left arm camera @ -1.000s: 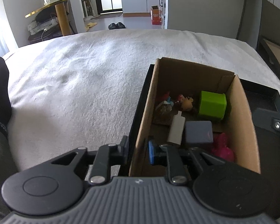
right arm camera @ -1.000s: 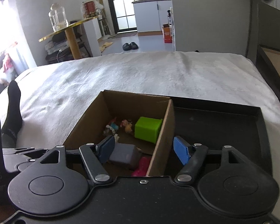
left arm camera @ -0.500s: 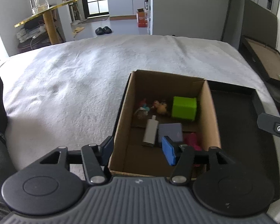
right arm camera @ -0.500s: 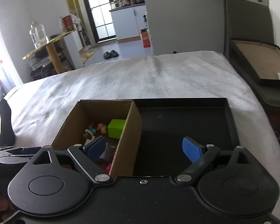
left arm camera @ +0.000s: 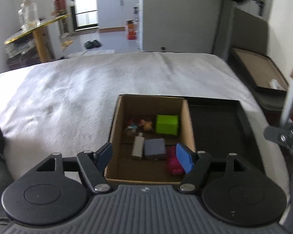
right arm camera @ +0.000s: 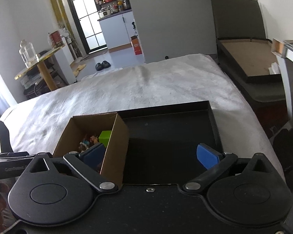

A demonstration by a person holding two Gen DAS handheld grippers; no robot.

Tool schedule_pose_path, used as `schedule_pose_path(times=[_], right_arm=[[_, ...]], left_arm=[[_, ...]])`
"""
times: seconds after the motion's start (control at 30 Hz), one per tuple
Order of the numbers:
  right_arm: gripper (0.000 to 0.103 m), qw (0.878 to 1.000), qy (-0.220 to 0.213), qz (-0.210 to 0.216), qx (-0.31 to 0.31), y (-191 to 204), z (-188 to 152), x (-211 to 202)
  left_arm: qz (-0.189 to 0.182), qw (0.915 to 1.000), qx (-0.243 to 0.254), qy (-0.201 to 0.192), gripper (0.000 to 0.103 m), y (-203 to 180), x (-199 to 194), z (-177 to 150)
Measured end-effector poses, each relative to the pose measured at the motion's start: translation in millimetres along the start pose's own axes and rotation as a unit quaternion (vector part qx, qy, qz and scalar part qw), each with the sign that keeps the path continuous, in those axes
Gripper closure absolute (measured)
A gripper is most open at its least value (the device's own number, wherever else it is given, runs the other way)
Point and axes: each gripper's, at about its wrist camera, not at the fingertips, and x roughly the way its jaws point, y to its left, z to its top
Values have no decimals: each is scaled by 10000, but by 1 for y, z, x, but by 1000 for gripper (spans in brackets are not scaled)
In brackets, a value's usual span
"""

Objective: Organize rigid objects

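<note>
My fingers (left arm camera: 182,160) on both grippers have just been opening, nothing between them, above the cardboard box (left arm camera: 189,128) at lower centre; no writing readable

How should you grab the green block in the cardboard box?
Probably from above, pinching the bright green plastic block across its two flat side faces. It sits low in the open brown cardboard box, close to the right wall, so a sideways reach looks blocked; its top is bare and its sides look flat and parallel.

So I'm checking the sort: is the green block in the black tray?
No, the green block sits inside the cardboard box, which stands in the black tray.
</note>
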Motion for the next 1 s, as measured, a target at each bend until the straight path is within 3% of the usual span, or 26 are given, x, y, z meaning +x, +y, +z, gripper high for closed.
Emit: schedule_pose_path(times=[0.17, 0.47, 1.0], right_arm=[[0, 9999, -83, -19, 72, -2, 0, -19], [0, 9996, -239, -48, 105, 1, -3, -53], [0, 9987, -111, -484, 111, 24, -13, -104]], left_arm=[[-183, 9991, 383, -72, 25, -8, -20, -6], [-494, 9982, 329, -97, 16, 8, -51, -20], [-626, 9969, 402, -267, 12, 10, -101, -33]])
